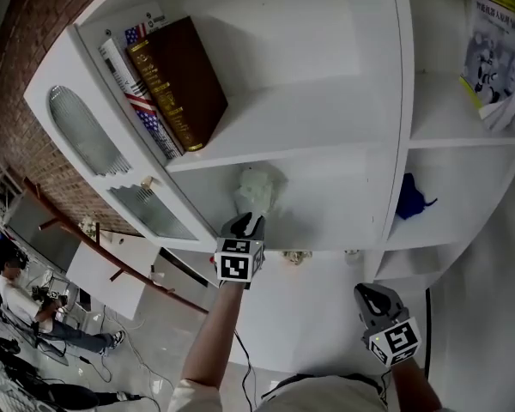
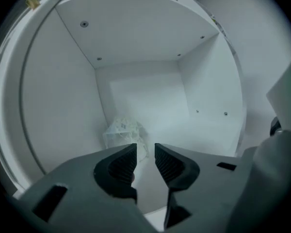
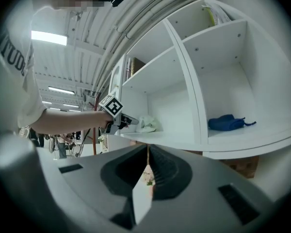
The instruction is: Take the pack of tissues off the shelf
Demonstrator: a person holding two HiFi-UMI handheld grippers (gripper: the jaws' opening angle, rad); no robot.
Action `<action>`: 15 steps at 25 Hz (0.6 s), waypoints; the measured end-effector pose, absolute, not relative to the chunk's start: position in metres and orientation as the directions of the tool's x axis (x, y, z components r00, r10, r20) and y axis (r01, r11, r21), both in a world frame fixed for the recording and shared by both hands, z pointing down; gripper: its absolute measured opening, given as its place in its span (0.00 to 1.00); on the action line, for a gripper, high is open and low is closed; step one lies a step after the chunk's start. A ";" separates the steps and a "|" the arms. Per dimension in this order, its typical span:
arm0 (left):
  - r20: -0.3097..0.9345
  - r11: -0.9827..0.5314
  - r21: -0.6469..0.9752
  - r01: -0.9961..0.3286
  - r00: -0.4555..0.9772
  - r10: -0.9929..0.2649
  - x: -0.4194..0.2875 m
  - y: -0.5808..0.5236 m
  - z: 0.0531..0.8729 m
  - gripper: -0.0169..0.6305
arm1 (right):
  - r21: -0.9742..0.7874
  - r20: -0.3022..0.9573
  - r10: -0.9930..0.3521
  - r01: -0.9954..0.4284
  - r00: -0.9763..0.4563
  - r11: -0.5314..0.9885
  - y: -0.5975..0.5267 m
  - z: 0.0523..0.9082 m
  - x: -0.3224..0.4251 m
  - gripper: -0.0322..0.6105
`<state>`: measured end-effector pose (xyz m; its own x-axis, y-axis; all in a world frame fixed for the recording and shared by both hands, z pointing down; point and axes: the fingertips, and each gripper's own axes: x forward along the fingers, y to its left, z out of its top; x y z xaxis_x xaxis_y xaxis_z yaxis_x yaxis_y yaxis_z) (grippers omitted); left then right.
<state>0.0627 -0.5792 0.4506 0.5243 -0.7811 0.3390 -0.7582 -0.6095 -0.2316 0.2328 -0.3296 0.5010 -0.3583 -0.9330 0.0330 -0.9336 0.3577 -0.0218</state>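
Observation:
The pack of tissues (image 1: 257, 189) is a pale, crinkly clear-wrapped bundle that lies on the white shelf (image 1: 326, 221), in the middle compartment close to its left wall. My left gripper (image 1: 247, 223) is at the front edge of that compartment, pointing at the pack and just short of it. In the left gripper view the pack (image 2: 123, 132) lies beyond the left gripper (image 2: 145, 150), whose jaws stand apart with nothing between them. My right gripper (image 1: 367, 293) hangs lower right, below the shelf, shut and empty. The right gripper view shows the pack (image 3: 148, 124) and the left gripper (image 3: 127, 121).
A brown book (image 1: 176, 80) and a striped one lean in the compartment above. A blue cloth (image 1: 409, 197) lies in the compartment to the right, and printed booklets (image 1: 493, 50) stand at the upper right. A glass-panelled cabinet door (image 1: 86, 136) hangs open at the left.

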 end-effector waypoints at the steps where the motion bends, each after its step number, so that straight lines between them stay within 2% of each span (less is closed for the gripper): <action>1: 0.355 -0.609 -0.227 -0.760 0.517 -0.779 0.063 -0.586 0.454 0.21 | -0.025 0.031 -0.934 -0.934 -0.356 0.355 -0.331 0.501 0.232 0.10; 4: 0.407 -0.616 -0.205 -0.760 0.507 -0.760 0.067 -0.603 0.463 0.29 | -0.029 0.031 -0.937 -0.938 -0.348 0.347 -0.335 0.501 0.231 0.10; 15: 0.552 -0.651 -0.212 -0.729 0.460 -0.695 0.081 -0.647 0.482 0.29 | -0.055 0.024 -0.940 -0.939 -0.341 0.340 -0.341 0.501 0.231 0.10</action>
